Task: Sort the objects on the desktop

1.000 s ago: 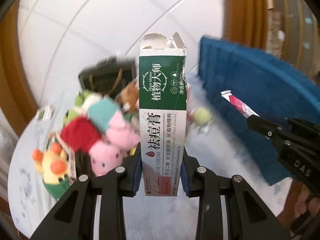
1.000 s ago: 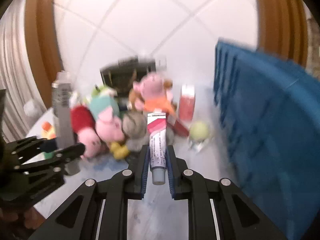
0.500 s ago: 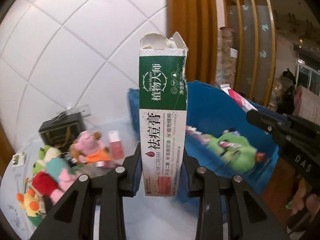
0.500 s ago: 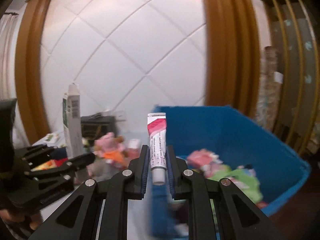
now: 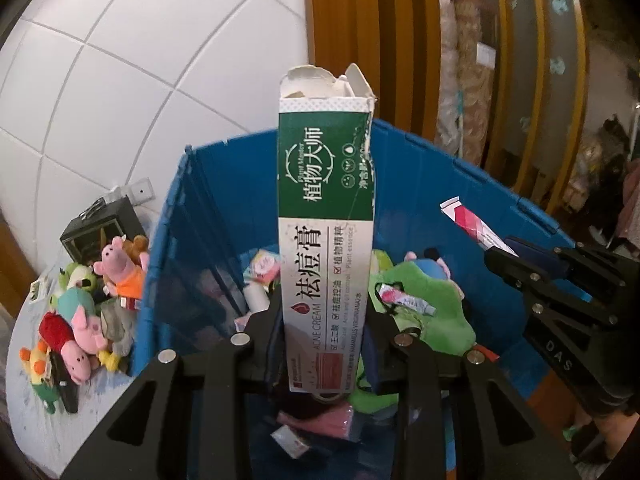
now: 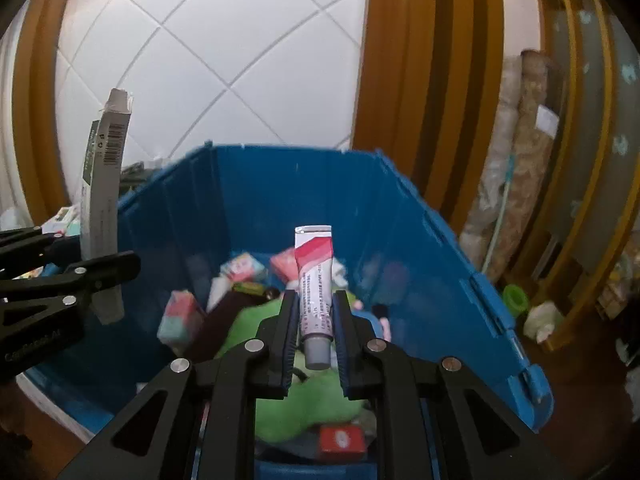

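My left gripper (image 5: 324,320) is shut on a tall green-and-white acne cream box (image 5: 326,216), held upright above the open blue bin (image 5: 192,240). My right gripper (image 6: 314,320) is shut on a small red-and-white cream tube (image 6: 314,276), cap toward me, also above the blue bin (image 6: 420,240). The tube also shows in the left wrist view (image 5: 472,226), and the box in the right wrist view (image 6: 102,208). Inside the bin lie a green plush toy (image 5: 424,296), small boxes and tubes.
Several plush toys (image 5: 88,312) lie on the table left of the bin, with a black box (image 5: 100,232) behind them. A white tiled wall and wooden frames stand behind. Rolled fabrics (image 6: 516,184) lean at the far right.
Both grippers have moved right from the toy pile to above the blue bin, and the view now looks down into it. Each still holds its item.
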A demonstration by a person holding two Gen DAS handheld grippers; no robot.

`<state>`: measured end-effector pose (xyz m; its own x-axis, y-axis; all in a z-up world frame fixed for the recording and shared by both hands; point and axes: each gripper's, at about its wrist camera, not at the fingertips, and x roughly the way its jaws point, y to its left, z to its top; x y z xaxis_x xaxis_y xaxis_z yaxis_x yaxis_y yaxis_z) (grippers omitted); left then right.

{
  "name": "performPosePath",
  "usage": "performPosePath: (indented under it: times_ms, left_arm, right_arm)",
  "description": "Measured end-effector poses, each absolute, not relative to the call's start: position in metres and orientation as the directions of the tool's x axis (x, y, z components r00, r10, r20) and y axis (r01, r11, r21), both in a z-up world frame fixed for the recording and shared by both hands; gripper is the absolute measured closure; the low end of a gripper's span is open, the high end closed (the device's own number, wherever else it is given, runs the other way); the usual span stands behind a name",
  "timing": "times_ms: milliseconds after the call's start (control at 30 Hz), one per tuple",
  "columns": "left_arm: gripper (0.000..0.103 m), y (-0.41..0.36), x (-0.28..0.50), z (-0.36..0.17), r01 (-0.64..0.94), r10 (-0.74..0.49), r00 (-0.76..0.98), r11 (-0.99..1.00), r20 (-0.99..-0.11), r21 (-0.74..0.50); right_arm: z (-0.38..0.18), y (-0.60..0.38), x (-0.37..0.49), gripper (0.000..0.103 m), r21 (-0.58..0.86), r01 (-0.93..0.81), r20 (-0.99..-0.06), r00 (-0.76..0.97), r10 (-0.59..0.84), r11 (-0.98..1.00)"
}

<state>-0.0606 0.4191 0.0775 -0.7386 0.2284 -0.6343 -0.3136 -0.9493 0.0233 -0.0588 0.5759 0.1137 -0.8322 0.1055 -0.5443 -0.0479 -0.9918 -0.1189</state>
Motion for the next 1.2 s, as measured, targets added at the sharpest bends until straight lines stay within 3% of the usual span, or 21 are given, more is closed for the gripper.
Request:
performPosePath:
  times_ms: [400,467,533,567,600,667,733,767,933,1200]
  left_arm:
    - [0.069,0.439,-0.068,0.069,-0.247,0.166,-0.736,-0.969,-0.657,0.032]
    - [0.050,0.437,-0.067,0.071,-0.229,0.151,-0.744,-0.973,-0.651,0.037]
    - [0.030,0.435,-0.064,0.073,-0.219,0.146,-0.755,-0.975,-0.639,0.037]
    - [0.025,0.433,-0.062,0.074,-0.218,0.148,-0.760,-0.975,-0.632,0.033]
    - [0.024,0.431,-0.059,0.075,-0.217,0.150,-0.765,-0.976,-0.626,0.031]
    - [0.024,0.428,-0.055,0.076,-0.215,0.150,-0.769,-0.976,-0.621,0.031]
    - [0.024,0.423,-0.050,0.078,-0.208,0.149,-0.772,-0.978,-0.617,0.024]
    - [0.023,0.419,-0.046,0.079,-0.205,0.147,-0.772,-0.978,-0.619,0.024]
    - [0.023,0.403,-0.036,0.087,-0.178,0.094,-0.766,-0.981,-0.636,0.070]
    - [0.023,0.356,-0.009,0.102,-0.264,0.168,-0.794,-0.961,-0.585,0.083]
  right_arm:
    - [0.096,0.617,-0.081,0.085,-0.079,-0.028,-0.617,-0.784,0.071,-0.996]
    - [0.099,0.616,-0.083,0.074,-0.093,-0.019,-0.616,-0.784,0.072,-0.996]
    - [0.102,0.614,-0.081,0.046,-0.101,-0.019,-0.604,-0.793,0.076,-0.995]
    - [0.103,0.613,-0.080,0.038,-0.103,-0.020,-0.598,-0.798,0.078,-0.994]
    - [0.105,0.612,-0.079,0.030,-0.111,-0.023,-0.593,-0.800,0.085,-0.994]
    - [0.107,0.609,-0.075,0.025,-0.119,-0.020,-0.580,-0.810,0.086,-0.993]
    - [0.110,0.605,-0.070,0.004,-0.127,-0.023,-0.569,-0.817,0.092,-0.992]
    - [0.112,0.603,-0.066,0.001,-0.132,-0.024,-0.562,-0.822,0.095,-0.991]
    - [0.125,0.589,-0.053,0.000,-0.119,-0.003,-0.563,-0.823,0.070,-0.993]
    - [0.138,0.553,-0.028,0.000,-0.056,-0.030,-0.590,-0.806,0.058,-0.998]
